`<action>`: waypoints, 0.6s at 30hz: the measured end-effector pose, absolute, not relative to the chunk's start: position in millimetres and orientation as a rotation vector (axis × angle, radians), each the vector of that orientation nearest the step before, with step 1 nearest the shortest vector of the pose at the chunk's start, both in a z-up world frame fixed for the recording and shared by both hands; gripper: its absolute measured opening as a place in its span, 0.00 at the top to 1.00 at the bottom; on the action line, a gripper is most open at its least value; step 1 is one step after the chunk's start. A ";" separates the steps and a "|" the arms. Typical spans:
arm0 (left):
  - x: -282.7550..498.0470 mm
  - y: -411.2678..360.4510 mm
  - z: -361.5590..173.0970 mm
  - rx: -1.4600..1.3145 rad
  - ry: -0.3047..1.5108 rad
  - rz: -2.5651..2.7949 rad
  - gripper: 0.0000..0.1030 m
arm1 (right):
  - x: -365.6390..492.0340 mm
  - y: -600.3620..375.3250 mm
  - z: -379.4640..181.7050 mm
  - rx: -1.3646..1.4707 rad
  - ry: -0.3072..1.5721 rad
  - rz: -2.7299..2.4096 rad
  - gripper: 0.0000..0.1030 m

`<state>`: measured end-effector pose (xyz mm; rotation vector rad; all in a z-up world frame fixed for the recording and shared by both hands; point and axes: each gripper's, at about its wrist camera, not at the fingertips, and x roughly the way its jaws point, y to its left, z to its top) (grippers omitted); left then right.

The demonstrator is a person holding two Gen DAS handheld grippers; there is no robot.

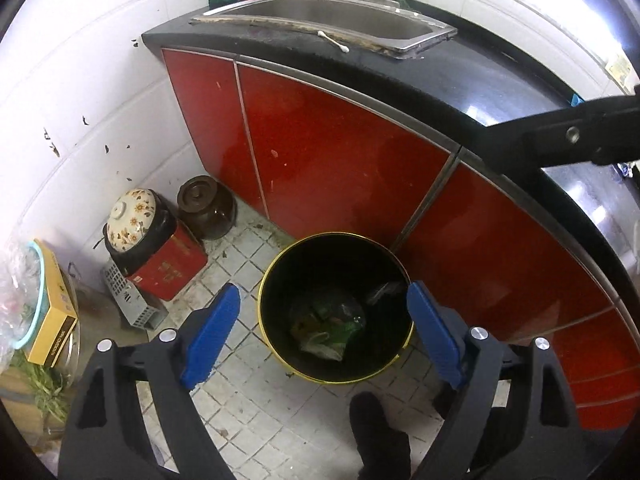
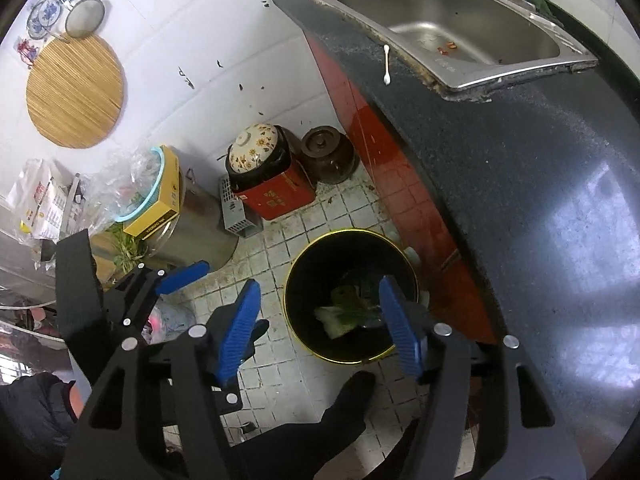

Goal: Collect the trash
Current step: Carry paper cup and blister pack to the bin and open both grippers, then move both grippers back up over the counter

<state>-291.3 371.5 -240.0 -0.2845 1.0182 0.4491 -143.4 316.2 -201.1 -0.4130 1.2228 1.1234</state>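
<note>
A black trash bin with a gold rim (image 1: 280,264) stands on the tiled floor against the red cabinets; it also shows in the right wrist view (image 2: 296,280). Green and white trash (image 1: 326,326) lies at its bottom, seen too in the right wrist view (image 2: 346,314). My left gripper (image 1: 324,320) is open and empty above the bin. My right gripper (image 2: 320,320) is open and empty above the bin's left side. The left gripper (image 2: 182,272) shows at the left of the right wrist view. A white cotton swab (image 1: 333,41) lies on the dark counter by the sink, also in the right wrist view (image 2: 386,65).
A steel sink (image 2: 452,68) is set in the dark counter (image 2: 520,160). A flowered pot (image 1: 132,220) on a red box (image 1: 172,264) and a brown jar (image 1: 206,208) stand by the wall. A yellow box (image 2: 160,200), plastic bags and greens sit at the left. My shoe (image 1: 380,432) is near the bin.
</note>
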 end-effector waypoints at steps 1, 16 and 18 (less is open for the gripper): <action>-292.1 371.6 -238.9 -0.283 1.017 0.451 0.19 | -142.9 313.8 -198.4 -0.407 1.220 1.123 0.39; -237.1 311.6 -152.8 -0.188 0.930 0.320 0.09 | -71.6 140.5 -96.3 -0.167 1.037 0.869 0.20; -209.6 282.2 -138.7 -0.145 0.909 0.224 0.09 | -56.2 97.4 -82.5 -0.139 1.005 0.779 0.20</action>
